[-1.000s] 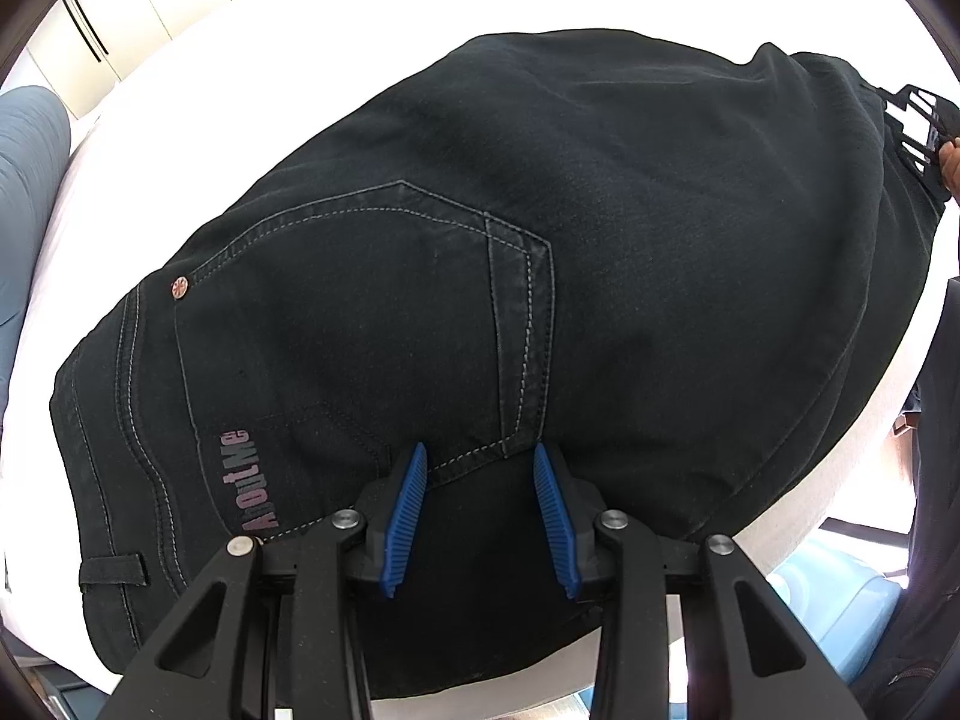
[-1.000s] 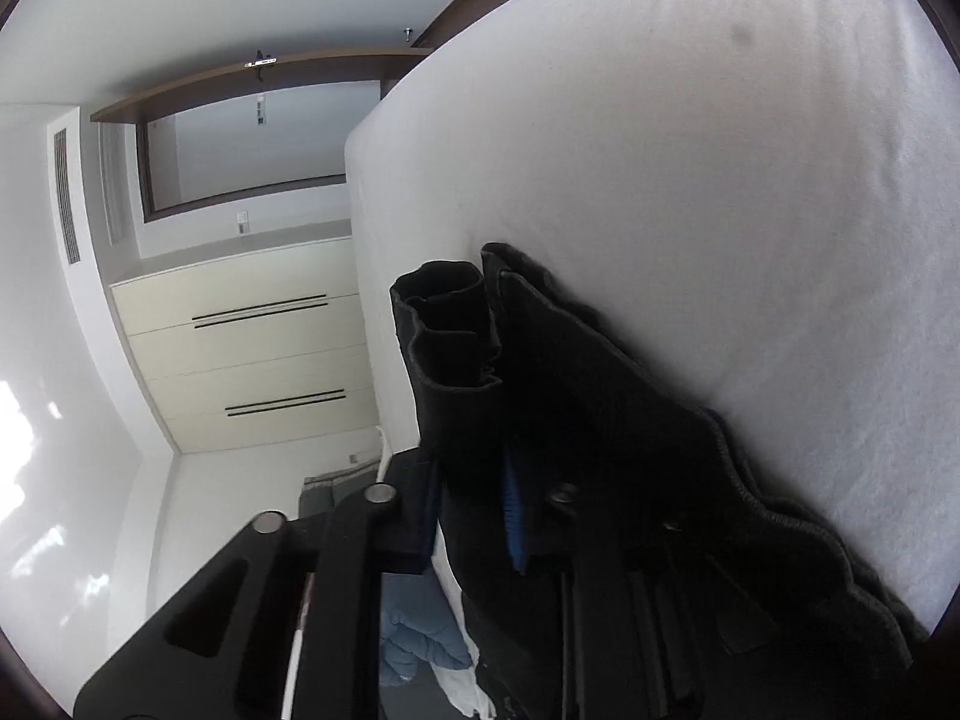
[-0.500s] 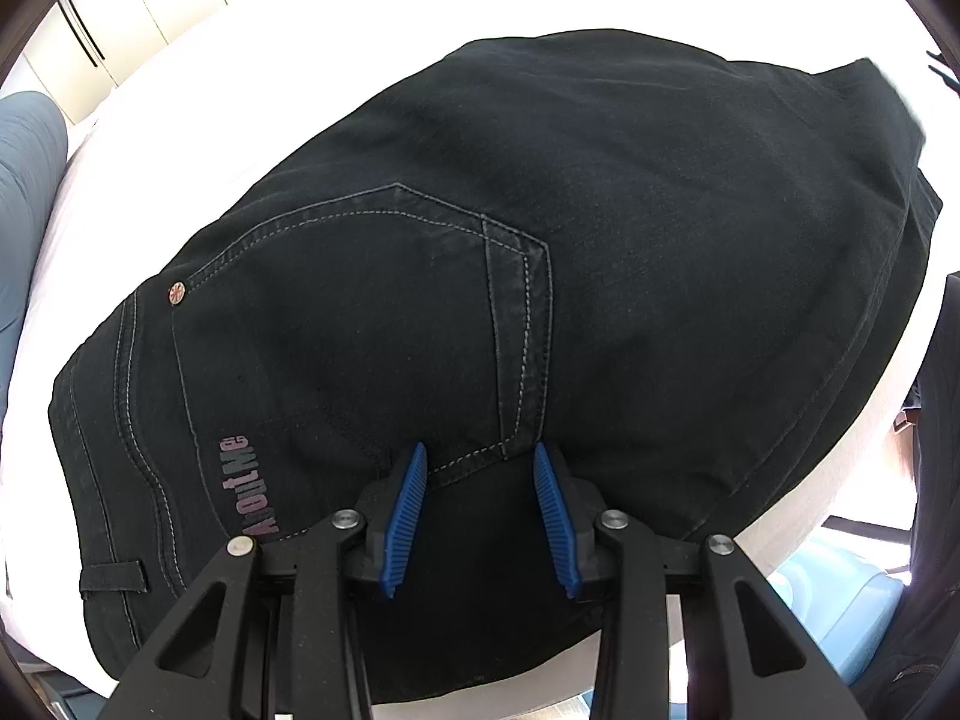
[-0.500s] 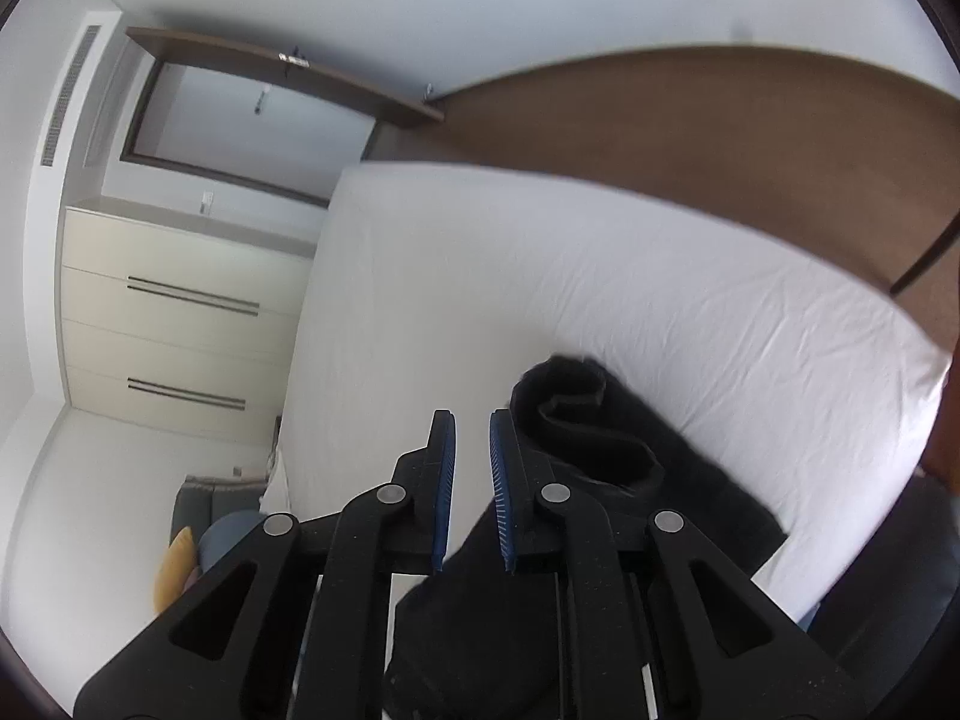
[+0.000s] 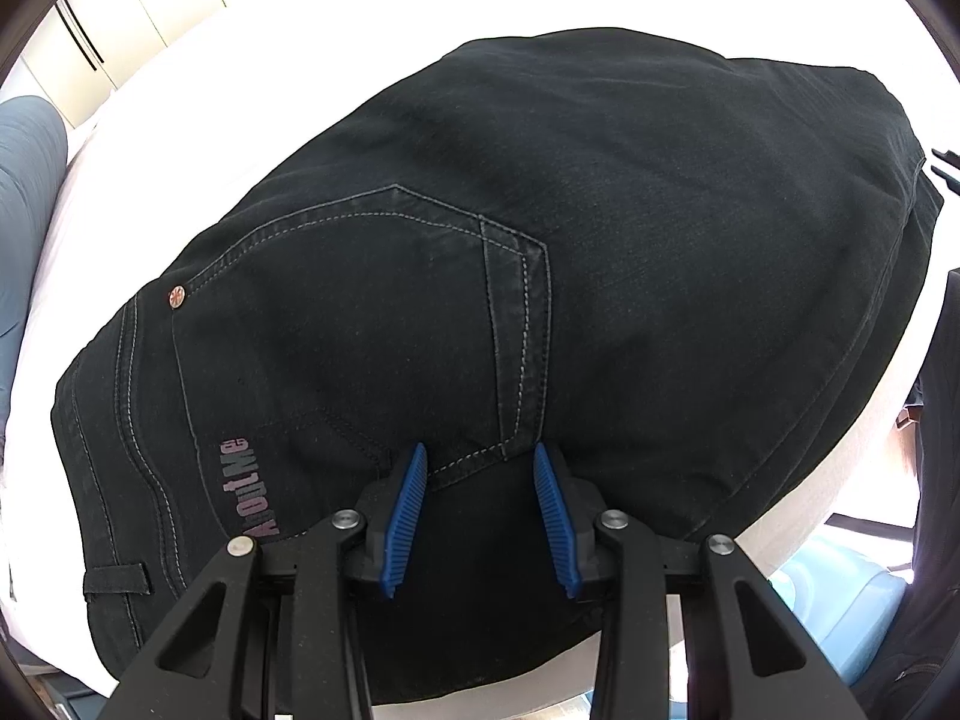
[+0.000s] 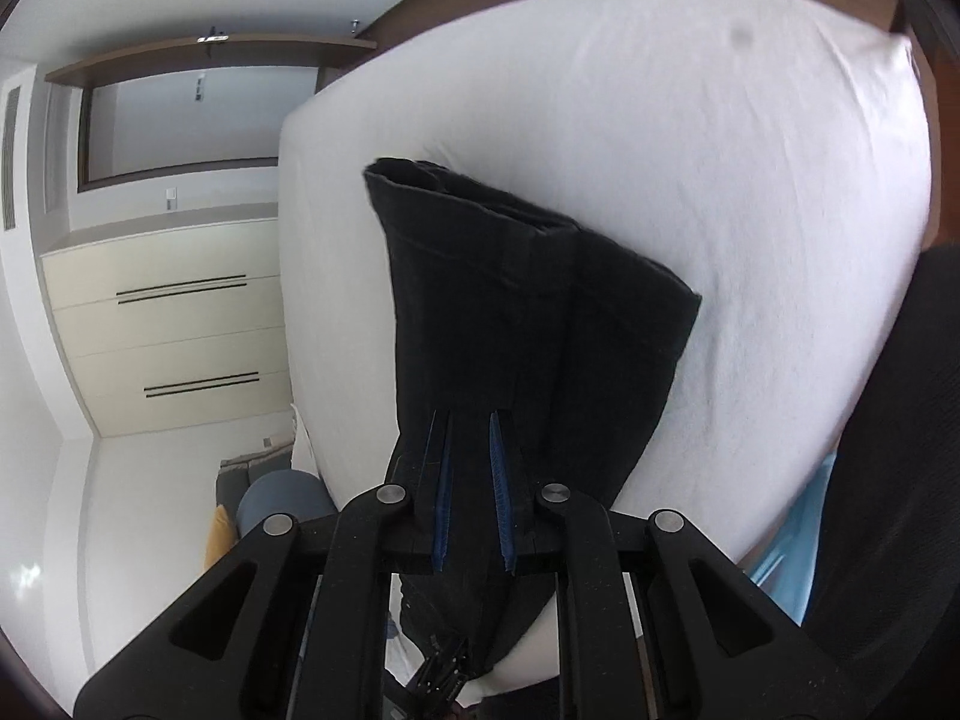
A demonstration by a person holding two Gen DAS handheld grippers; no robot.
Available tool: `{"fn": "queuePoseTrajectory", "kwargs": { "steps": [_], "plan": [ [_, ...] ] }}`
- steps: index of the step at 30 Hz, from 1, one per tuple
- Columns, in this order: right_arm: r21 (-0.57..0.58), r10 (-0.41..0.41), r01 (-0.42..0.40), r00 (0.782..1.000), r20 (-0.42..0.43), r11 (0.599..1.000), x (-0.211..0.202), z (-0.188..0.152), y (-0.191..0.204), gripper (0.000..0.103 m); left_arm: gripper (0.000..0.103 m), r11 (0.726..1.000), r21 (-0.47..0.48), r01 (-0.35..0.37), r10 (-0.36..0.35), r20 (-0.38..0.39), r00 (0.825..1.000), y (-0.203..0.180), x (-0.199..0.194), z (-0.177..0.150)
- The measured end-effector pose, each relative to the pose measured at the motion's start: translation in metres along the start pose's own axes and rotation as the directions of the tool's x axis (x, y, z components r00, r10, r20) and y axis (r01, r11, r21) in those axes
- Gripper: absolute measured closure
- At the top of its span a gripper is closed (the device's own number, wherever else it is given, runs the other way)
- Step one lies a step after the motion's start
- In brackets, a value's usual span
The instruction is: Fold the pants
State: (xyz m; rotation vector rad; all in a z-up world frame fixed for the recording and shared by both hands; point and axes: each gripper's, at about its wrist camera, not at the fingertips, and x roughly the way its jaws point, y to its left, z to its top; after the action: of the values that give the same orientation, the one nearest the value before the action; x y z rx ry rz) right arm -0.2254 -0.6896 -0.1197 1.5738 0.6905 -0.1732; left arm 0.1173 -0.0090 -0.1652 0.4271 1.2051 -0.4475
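light: bright daylight — white bed sheet [image 5: 372, 24] blown out above the black pants [image 5: 600, 240] | contrast: pants' weave nearly lost in shadow, stitching sharp | blur: slight smear on bed edge right of pants — right view | distortion: fisheye bowing, dark corner vignette

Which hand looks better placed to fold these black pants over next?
Probably the right gripper: its jaws sit around the pant legs. The left gripper stands open over the seat pocket, seemingly pinning it.
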Motion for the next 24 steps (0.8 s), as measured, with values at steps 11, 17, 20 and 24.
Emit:
{"fn": "queuePoseTrajectory", "kwargs": {
  "steps": [11,17,20,24],
  "plan": [
    [0.071,0.131,-0.138,0.987,0.092,0.988,0.021,0.024,-0.020,0.023,0.064,1.000,-0.003,0.001,-0.001,0.009,1.000,0.000,-0.002,-0.004],
    [0.038,0.114,-0.118,0.990,0.083,0.992,0.038,0.030,-0.017,0.045,0.064,1.000,-0.008,-0.001,0.001,0.015,1.000,0.002,-0.003,-0.006],
    [0.055,0.109,-0.113,0.991,0.075,0.992,0.058,0.048,-0.048,0.075,0.064,1.000,-0.009,-0.002,0.002,0.017,1.000,0.002,-0.003,-0.007],
    [0.026,0.082,-0.085,0.991,0.105,0.996,0.047,0.042,-0.051,0.099,0.064,1.000,-0.007,-0.002,0.002,0.016,1.000,0.001,-0.004,-0.007]
  ]
}}
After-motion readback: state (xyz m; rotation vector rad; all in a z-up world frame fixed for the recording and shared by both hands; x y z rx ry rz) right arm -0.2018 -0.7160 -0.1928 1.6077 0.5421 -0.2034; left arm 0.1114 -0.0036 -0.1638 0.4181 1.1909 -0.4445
